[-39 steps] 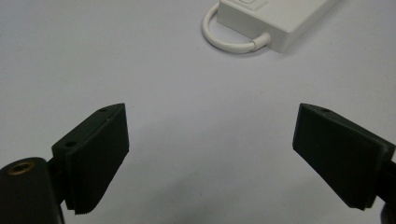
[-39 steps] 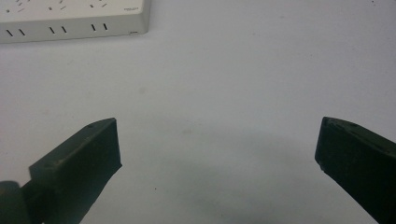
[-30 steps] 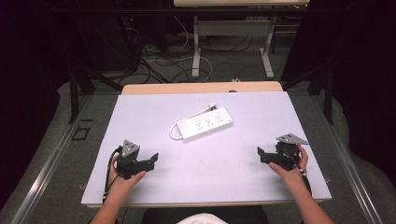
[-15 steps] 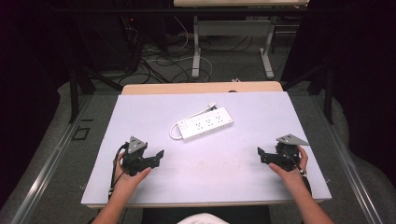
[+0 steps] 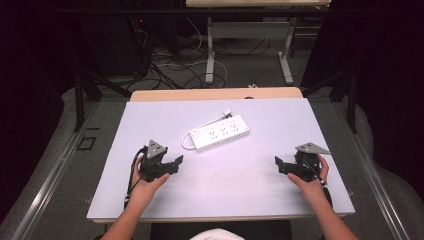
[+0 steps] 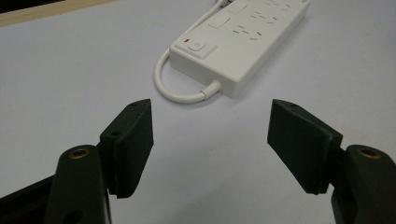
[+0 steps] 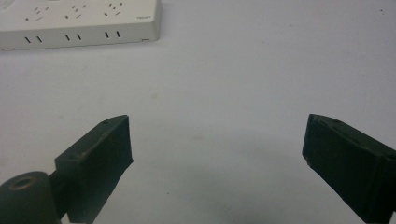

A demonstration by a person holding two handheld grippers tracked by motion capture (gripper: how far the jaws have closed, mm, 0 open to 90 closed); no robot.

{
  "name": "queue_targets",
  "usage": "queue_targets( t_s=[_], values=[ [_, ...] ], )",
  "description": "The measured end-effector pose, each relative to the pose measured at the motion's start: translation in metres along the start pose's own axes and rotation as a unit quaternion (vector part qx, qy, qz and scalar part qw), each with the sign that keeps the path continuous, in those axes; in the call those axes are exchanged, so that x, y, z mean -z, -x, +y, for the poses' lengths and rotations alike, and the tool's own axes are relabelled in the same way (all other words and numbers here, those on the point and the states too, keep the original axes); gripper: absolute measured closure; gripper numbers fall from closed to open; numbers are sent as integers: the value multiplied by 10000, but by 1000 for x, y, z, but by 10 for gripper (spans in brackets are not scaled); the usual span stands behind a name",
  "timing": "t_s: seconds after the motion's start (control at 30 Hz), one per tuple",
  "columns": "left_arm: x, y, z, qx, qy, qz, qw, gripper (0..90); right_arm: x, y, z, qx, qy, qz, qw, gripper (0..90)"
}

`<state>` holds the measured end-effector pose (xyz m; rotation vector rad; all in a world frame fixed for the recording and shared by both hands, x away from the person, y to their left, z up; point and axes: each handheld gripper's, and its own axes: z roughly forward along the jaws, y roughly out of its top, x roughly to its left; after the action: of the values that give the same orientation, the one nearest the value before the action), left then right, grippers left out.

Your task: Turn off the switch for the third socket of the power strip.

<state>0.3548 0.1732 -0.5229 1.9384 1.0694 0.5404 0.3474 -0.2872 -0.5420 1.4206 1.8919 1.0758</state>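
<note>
Where matte sheet [image 5: 260, 185] lies flat: glossy white rectangular pwr strip [image 5: 222, 133].

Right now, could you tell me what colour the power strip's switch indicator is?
Red, a small mark on the white power strip, clearest in the left gripper view.

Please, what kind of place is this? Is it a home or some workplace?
Probably a lab or recording workspace, not a home. A bare white table holds a single power strip, a person works it with hand-held grippers, and behind it loose cables lie on the floor near metal desk legs.

White power strip [image 5: 221, 132] mid-table, between grippers.
</note>
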Motion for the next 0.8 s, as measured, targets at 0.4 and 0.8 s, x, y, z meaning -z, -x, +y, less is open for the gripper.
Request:
queue_targets(
  t_s=[0.4,0.8],
  values=[
    [-13,6,21,30,-43,-130,9999,320,-3,-3,2,97,9,67,9999,76],
    [-24,11,43,122,-28,-350,9993,343,-5,-5,3,154,6,106,9998,76]
  ],
)
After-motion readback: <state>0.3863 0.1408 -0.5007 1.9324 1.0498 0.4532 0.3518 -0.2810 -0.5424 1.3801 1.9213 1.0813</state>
